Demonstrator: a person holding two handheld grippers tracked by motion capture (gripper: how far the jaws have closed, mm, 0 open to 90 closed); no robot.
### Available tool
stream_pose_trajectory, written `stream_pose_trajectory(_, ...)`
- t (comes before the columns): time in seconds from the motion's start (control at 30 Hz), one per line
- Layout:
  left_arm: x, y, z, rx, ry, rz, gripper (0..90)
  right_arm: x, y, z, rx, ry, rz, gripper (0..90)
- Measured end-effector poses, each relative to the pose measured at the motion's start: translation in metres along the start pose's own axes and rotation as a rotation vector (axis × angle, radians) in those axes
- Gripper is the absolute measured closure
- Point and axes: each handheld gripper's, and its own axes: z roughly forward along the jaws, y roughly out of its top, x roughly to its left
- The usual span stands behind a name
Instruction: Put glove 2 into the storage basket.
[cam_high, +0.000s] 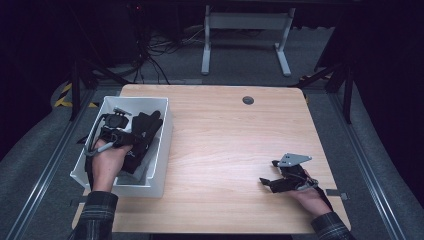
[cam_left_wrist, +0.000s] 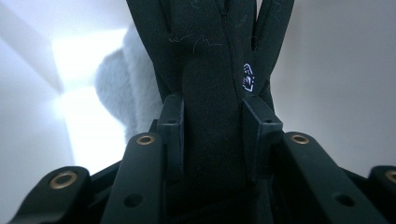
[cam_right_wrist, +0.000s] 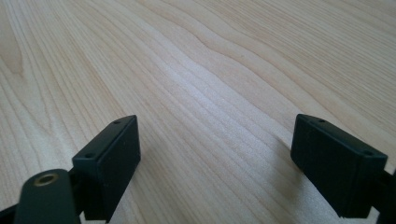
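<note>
Glove clamped in left hand-held gripper | bin walls close

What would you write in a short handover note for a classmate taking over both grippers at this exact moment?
Left gripper: inside the white plastic bin at the table's left, its fingers shut on a black fabric glove. A pale grey fuzzy item lies beside the glove in the bin.
Right gripper: open and holding nothing, low over the bare light wooden table near its right front corner.
Done: the glove is gripped.
Left: lift it or let it go, whichever the job calls for; the pictures cannot say. The right gripper is free to help.
</note>
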Motion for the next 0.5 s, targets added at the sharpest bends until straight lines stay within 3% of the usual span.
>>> stream_pose_trajectory(0.13, 0.004, -0.008, 0.02, 0.029, 0.009, 0.0, 65.0, 0.0, 0.0, 0.0, 0.0, 0.0, 0.0, 16.2)
stream_pose_trajectory(0.27, 0.006, -0.01, 0.022, 0.017, 0.002, -0.012, 63.6, 0.0, 0.0, 0.0, 0.0, 0.0, 0.0, 16.3)
stream_pose_trajectory(0.5, 0.011, -0.006, 0.011, -0.021, -0.012, -0.013, 42.6, 0.0, 0.0, 0.0, 0.0, 0.0, 0.0, 16.2)
